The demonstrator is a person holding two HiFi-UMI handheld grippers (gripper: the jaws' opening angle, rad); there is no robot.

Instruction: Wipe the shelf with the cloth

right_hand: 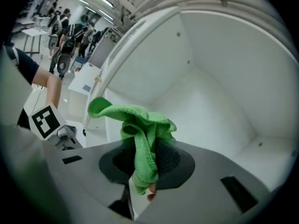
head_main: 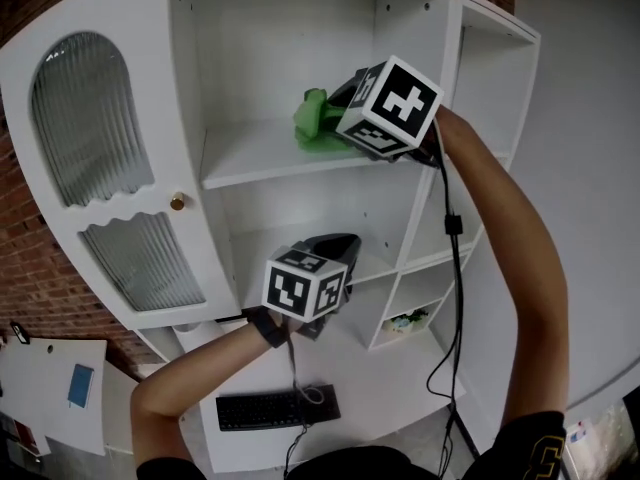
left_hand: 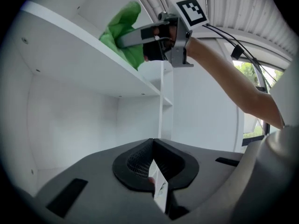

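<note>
right gripper [right_hand: 147, 164]: jaws clamped on the green cloth [right_hand: 140, 125], which bunches between them and flops out past the tips. in the head view the cloth lies on the upper shelf [head_main: 260, 153] of the white cabinet [head_main: 190, 88], toward the shelf's right end, about 12 o'clock in the frame. left gripper [left_hand: 152, 146]: jaws pressed together with nothing between them, held at 6 o'clock below the right one, in front of the lower compartment; black keyboard [head_main: 275, 408] on the desk at 7 o'clock.
</note>
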